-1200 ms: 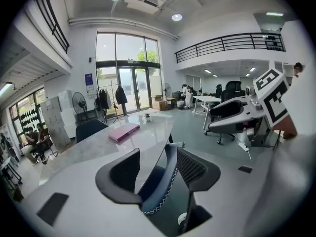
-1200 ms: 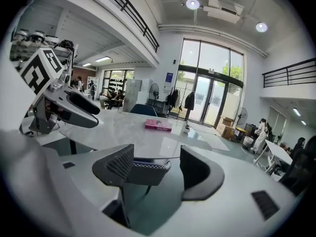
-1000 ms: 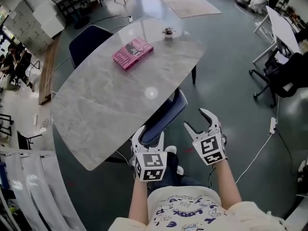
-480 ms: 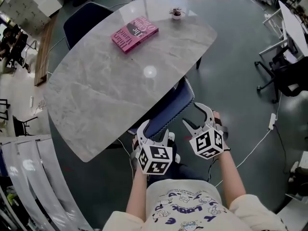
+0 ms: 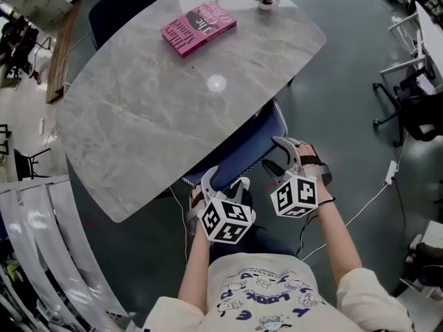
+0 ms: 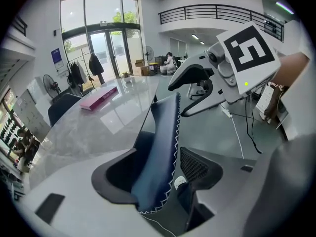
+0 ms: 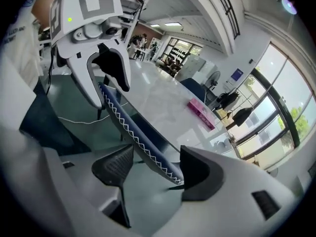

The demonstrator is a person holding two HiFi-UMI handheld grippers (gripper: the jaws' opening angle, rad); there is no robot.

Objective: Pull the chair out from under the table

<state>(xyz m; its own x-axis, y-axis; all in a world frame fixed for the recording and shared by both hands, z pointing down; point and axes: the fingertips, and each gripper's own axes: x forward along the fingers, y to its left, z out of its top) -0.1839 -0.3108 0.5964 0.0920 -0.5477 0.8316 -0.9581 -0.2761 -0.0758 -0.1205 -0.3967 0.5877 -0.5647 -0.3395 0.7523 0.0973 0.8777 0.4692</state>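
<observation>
A dark blue chair (image 5: 242, 147) with white zigzag stitching is tucked under the near edge of the grey marble table (image 5: 152, 116). Only its backrest shows in the head view. My left gripper (image 5: 226, 180) is at the backrest's left end, my right gripper (image 5: 273, 154) at its right end. In the left gripper view the backrest's top edge (image 6: 160, 147) lies between the wide-open jaws of the left gripper (image 6: 158, 174), with a gap at the right pad. In the right gripper view the stitched edge (image 7: 133, 132) runs between the jaws of the right gripper (image 7: 153, 169), which stand open around it.
A pink book (image 5: 199, 28) and a small potted plant (image 5: 265, 0) lie on the table's far part. Another dark chair (image 5: 114, 5) stands at the far side. Office chairs (image 5: 415, 109) and a floor cable (image 5: 374, 192) are to the right.
Both grippers have come down and forward onto the chair's backrest, whose top edge now sits between their jaws. The right gripper has rolled.
</observation>
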